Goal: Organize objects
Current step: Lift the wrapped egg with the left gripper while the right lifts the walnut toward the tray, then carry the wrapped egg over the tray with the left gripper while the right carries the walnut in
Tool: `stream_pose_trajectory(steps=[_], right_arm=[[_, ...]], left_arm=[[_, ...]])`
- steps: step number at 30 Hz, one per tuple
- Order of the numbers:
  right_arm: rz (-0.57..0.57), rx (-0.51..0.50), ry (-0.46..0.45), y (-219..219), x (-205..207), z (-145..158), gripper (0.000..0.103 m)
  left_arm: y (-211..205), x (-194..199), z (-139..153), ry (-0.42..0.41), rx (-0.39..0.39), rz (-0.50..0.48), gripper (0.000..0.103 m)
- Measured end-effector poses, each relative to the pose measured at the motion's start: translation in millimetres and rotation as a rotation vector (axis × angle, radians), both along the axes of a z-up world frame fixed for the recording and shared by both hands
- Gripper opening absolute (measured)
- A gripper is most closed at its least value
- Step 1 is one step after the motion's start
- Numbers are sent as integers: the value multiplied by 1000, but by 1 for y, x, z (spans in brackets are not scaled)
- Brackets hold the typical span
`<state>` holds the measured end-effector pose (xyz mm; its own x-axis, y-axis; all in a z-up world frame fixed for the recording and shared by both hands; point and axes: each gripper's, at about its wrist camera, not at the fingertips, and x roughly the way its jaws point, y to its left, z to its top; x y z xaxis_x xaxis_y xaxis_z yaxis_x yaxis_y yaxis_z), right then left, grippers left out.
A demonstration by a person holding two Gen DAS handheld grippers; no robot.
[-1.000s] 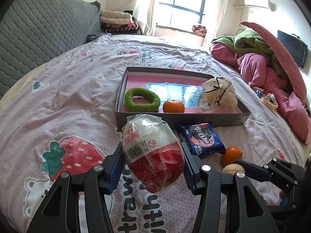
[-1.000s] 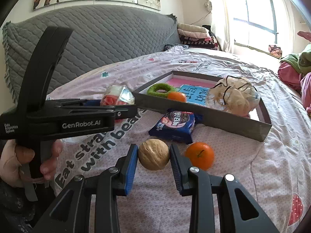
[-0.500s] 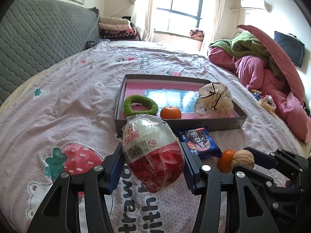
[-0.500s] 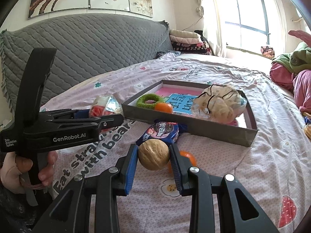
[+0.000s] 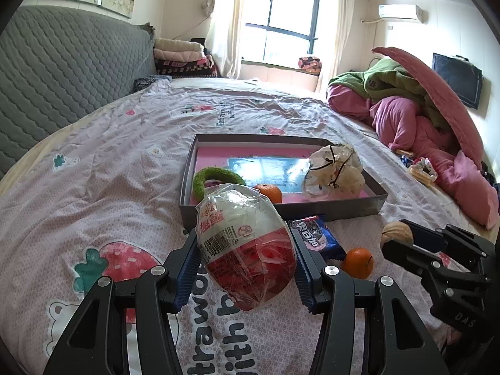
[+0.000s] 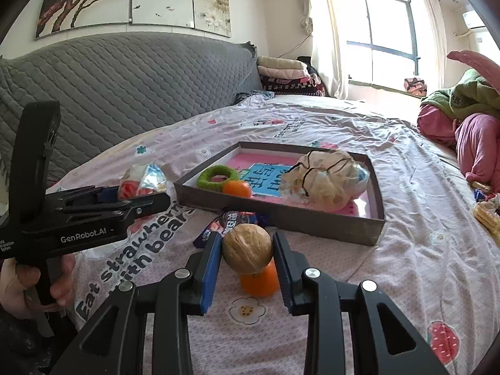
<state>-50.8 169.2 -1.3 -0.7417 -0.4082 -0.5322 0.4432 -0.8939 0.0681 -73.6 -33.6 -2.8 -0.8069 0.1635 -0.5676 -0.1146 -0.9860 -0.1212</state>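
My left tool (image 5: 247, 265) clamps a plastic-wrapped red-and-white egg-shaped snack (image 5: 245, 247), my right tool (image 6: 247, 257) pinches a round brown walnut (image 6: 247, 247), both held above the bed just short of the grey cardboard tray (image 6: 281, 217).

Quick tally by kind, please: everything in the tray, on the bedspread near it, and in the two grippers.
Oranges: 2, one in the tray, one on the bedspread
Green ring: 1
Bagged pastry: 1
Cookie packet: 1
Wrapped egg in left gripper: 1
Walnut in right gripper: 1
Total: 7
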Motion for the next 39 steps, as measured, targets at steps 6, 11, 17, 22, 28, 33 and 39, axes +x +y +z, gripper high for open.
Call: stream_pose_trajectory(steps=[6,11,17,22,28,33,39], right_arm=[[-27,-9,10,9,-1,5,34],[-53,-19,15,17,-6,9,34],[-87,-28,30,29,-10,16,34],[-107,-32,36,36,-15,21,34],[-117,-29,48,40,-20,26,34],[-120,-17,60,42,-26,30,34],[-123,8,66,41,-37,32,34]], left_arm=[[2,3,3,22,-6,-8,56],[3,3,3,27,-6,-19,56],[6,4,7,42,-7,-30,56],[10,3,12,59,-5,-38,56],[10,-1,16,70,-6,-41,56],[15,-7,23,84,-5,-58,56],[25,-20,33,92,21,-95,56]])
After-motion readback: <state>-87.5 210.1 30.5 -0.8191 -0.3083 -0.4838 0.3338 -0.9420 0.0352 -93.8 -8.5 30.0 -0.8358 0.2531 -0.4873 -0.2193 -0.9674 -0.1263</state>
